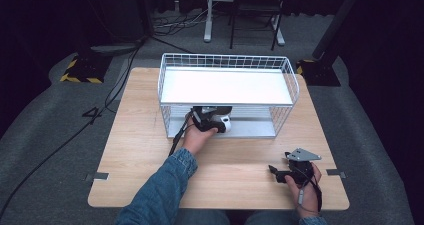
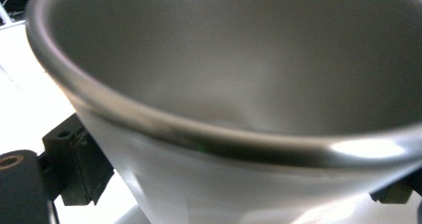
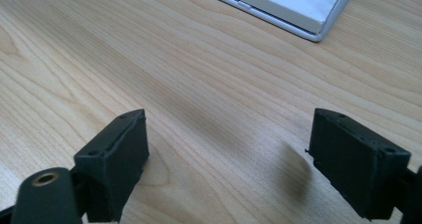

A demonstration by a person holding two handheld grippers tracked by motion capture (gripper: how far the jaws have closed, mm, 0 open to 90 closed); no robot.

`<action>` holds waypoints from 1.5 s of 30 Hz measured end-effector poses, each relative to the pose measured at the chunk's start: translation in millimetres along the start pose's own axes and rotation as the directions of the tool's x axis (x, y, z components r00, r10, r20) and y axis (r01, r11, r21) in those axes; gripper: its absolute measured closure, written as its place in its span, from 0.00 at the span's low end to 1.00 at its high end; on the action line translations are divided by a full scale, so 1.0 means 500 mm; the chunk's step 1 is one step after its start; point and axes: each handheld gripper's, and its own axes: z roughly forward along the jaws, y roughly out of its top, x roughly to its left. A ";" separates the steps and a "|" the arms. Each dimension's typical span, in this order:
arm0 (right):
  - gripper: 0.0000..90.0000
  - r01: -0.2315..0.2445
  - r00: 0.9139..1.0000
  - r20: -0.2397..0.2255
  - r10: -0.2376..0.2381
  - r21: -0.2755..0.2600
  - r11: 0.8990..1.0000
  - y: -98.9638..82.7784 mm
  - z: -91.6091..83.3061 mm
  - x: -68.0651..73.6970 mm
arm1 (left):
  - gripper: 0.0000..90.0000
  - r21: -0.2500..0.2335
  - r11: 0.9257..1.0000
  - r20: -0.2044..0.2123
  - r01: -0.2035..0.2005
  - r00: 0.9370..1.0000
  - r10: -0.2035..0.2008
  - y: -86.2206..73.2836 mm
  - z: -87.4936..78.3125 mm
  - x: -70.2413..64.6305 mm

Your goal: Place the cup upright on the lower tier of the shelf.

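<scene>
- High view: a white wire rack (image 1: 287,80) stands on the wooden worktop (image 1: 140,135), with a flat white shelf on top and an open lower tier.
- The left gripper (image 1: 212,119) is reaching into that lower tier from the front, the person's hand (image 1: 199,137) and denim sleeve (image 1: 162,187) running back toward the near edge.
- From up here the top shelf hides whatever sits between the left fingers, so the load cannot be made out from this angle.
- The right gripper (image 1: 280,174) rests low near the front right of the worktop, well apart from the rack, grey three-cornered plate on top.
- Left gripper view: here is what the high view misses, a metal cup (image 2: 239,114), shiny, its rim sweeping across the frame and its inside bare.
- The cup sits right between the left gripper's (image 2: 229,184) black fingers (image 2: 74,167), which are part closed against its wall on either side, so it is gripped.
- Bright white shelf surface shows beside the cup at the left, so the cup is within the rack's lower tier.
- Right gripper view: the right gripper (image 3: 229,159) has its fingers (image 3: 117,164) spread wide, with bare wood grain between them and nothing held.
- A corner of the rack's white base (image 3: 303,10) shows at the top, apart from those fingers.
</scene>
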 end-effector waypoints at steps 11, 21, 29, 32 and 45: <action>0.18 0.001 1.000 0.001 -0.001 -0.001 1.000 0.000 0.000 0.000 | 0.07 -0.010 1.000 -0.007 0.013 1.000 -0.013 -0.002 0.001 -0.001; 0.18 0.003 1.000 0.003 -0.003 -0.001 1.000 0.000 0.000 0.001 | 0.07 -0.038 0.999 -0.018 0.007 1.000 -0.008 -0.006 0.004 0.000; 0.18 0.009 1.000 -0.011 -0.009 -0.002 1.000 0.000 0.000 0.003 | 0.05 -0.001 0.999 -0.001 0.046 0.999 -0.046 -0.009 -0.006 -0.002; 0.18 0.009 1.000 -0.013 -0.009 -0.001 1.000 0.000 0.000 0.003 | 0.05 0.002 0.999 0.002 0.051 0.999 -0.051 -0.009 -0.008 -0.001; 0.18 0.012 1.000 -0.011 -0.012 -0.003 1.000 0.000 0.000 0.004 | 0.08 0.000 1.000 -0.030 0.009 1.000 -0.009 -0.017 -0.033 -0.009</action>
